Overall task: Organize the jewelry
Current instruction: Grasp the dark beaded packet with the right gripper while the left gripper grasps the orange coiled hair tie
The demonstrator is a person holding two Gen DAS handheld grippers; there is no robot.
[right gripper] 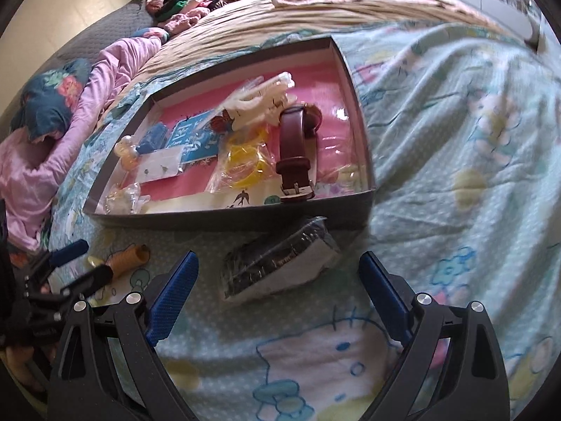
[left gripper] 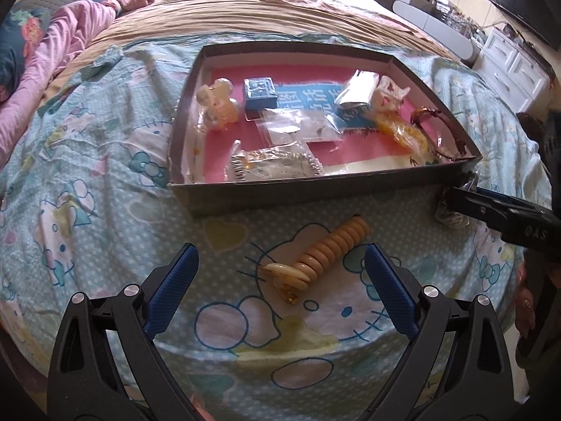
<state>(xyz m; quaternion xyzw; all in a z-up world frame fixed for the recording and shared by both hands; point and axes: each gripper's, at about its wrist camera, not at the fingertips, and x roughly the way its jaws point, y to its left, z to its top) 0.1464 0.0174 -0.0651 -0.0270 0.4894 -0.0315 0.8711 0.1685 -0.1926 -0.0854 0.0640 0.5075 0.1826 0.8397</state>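
A beige disc-bead bracelet [left gripper: 326, 249] lies on the cartoon-cat bedsheet, just ahead of my open left gripper [left gripper: 280, 247] and between its blue pads without touching them. My open right gripper [right gripper: 278, 256] straddles a plastic-wrapped dark chain piece [right gripper: 280, 266] lying against the front wall of the shallow grey box [right gripper: 228, 217]. In the box's pink-lined inside are a brown leather watch [right gripper: 294, 147], bagged yellow bangles [right gripper: 245, 165], a cream hair claw [left gripper: 217, 105], a small blue case [left gripper: 259, 93] and bagged earring cards [left gripper: 294, 126]. The right gripper [left gripper: 455, 200] shows by the box's right corner.
A pink quilt [left gripper: 63, 42] and a flowered pillow [right gripper: 49, 101] lie at the far left of the bed. White drawers [left gripper: 515, 66] stand beyond the bed's right side. The mattress edge drops off just below the grippers.
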